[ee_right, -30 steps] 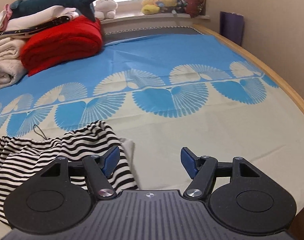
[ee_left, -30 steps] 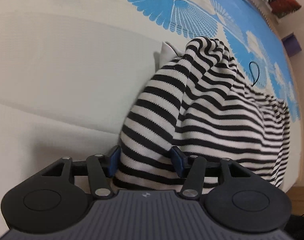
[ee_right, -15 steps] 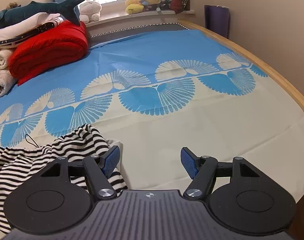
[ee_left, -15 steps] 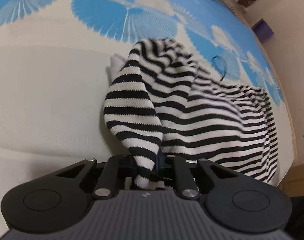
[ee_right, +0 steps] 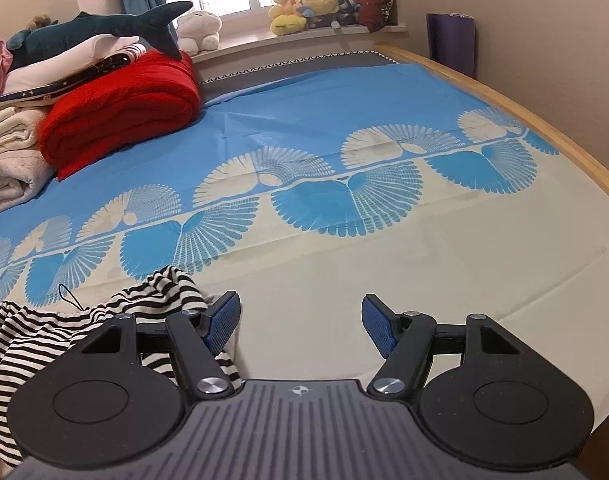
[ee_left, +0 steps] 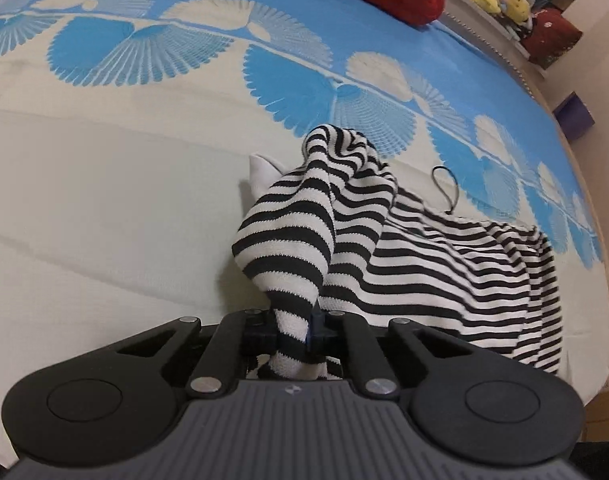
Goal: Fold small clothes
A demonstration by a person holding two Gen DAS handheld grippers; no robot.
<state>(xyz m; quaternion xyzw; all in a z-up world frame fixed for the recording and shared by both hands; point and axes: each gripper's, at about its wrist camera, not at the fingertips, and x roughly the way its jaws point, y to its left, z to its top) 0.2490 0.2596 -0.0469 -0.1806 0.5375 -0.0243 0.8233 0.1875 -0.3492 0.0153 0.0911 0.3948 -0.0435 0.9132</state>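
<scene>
Striped garment (ee_left: 424, 248) shows no readable label.

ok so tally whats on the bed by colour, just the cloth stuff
black and white striped: 1, the striped garment
red: 1, the red blanket
cream: 1, the cream blanket
total: 3
</scene>
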